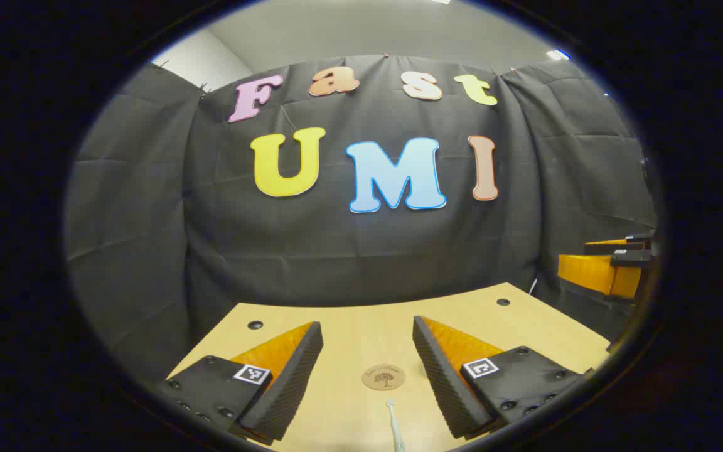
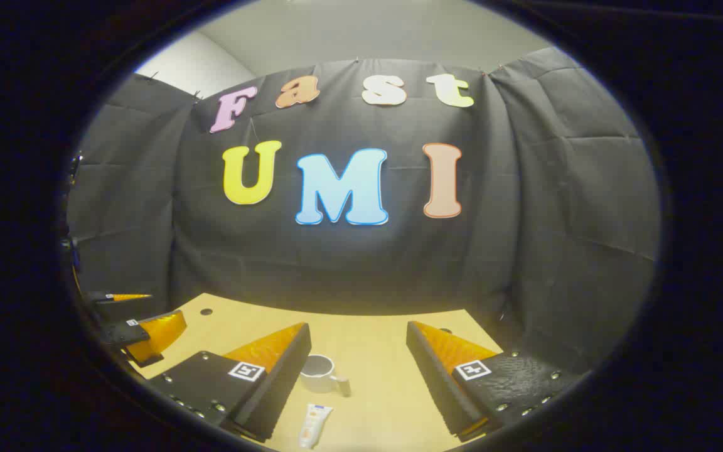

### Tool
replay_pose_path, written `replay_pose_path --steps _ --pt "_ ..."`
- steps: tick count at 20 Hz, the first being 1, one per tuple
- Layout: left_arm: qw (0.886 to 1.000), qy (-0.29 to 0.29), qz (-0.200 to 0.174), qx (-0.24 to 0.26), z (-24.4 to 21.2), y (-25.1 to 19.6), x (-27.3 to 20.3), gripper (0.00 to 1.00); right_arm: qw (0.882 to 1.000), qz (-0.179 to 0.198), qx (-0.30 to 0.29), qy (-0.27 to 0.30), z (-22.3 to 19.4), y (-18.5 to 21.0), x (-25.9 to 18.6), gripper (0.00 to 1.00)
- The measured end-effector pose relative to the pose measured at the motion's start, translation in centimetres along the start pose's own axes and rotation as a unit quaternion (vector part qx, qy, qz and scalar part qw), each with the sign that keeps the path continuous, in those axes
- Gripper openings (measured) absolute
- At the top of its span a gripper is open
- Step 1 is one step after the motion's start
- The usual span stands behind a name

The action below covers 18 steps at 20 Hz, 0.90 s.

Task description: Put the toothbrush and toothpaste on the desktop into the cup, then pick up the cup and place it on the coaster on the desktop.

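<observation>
In the left gripper view my left gripper (image 1: 368, 342) is open above the wooden desktop (image 1: 361, 317). Between its fingers lie a round brown coaster (image 1: 383, 377) and, nearer me, the head end of a pale toothbrush (image 1: 395, 427). The right gripper view has my right gripper (image 2: 356, 342) open over the desktop (image 2: 368, 333) too. A grey-white cup (image 2: 321, 371) with a handle stands upright just by its left finger, and a white toothpaste tube (image 2: 314, 425) lies flat in front of the cup. Neither gripper touches anything.
The desktop has small dark holes (image 1: 255, 324) near its far corners and ends at the black cloth wall. The other gripper (image 1: 606, 267) shows at the right edge of the left gripper view, and at the left edge (image 2: 139, 329) of the right gripper view.
</observation>
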<state>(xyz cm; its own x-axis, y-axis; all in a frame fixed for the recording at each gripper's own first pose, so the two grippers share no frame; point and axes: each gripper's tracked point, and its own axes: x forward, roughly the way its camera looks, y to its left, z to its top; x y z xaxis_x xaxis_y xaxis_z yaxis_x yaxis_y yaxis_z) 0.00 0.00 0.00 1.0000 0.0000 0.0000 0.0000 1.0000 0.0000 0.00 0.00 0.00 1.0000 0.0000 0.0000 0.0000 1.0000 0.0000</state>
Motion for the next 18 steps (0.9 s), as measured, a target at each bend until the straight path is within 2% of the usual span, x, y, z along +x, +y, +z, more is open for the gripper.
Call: replay_pose_path --steps 2,3,5,12,13,14,18 --pt "1.0 0.004 -0.004 -0.001 -0.4 -0.1 0.4 1.0 1.0 0.0 0.004 0.008 -0.5 0.3 0.2 0.92" --pt "1.0 0.006 -0.005 -0.002 -0.4 -0.1 0.7 0.95 1.0 0.001 0.007 0.011 -0.6 0.8 0.4 0.94" --pt "0.999 0.025 -0.022 -0.012 -1.2 -0.8 1.1 0.96 1.0 -0.003 0.01 0.023 -1.1 0.8 0.7 0.94" --pt "0.999 0.023 -0.014 -0.019 -0.8 0.0 1.6 0.95 0.998 0.016 0.027 0.059 -2.4 1.6 1.3 0.96" --pt "0.999 0.023 -0.012 -0.019 -0.9 0.1 1.6 0.95 0.998 0.019 0.026 0.058 -2.4 1.7 1.3 0.94" --pt "0.999 0.027 -0.011 -0.018 -1.1 0.2 1.7 0.95 0.997 0.023 0.024 0.063 -2.5 1.9 1.4 0.96" --pt "0.998 0.055 -0.015 -0.025 -3.0 0.3 2.4 0.96 0.994 0.036 0.017 0.097 -4.0 3.7 2.4 0.94"
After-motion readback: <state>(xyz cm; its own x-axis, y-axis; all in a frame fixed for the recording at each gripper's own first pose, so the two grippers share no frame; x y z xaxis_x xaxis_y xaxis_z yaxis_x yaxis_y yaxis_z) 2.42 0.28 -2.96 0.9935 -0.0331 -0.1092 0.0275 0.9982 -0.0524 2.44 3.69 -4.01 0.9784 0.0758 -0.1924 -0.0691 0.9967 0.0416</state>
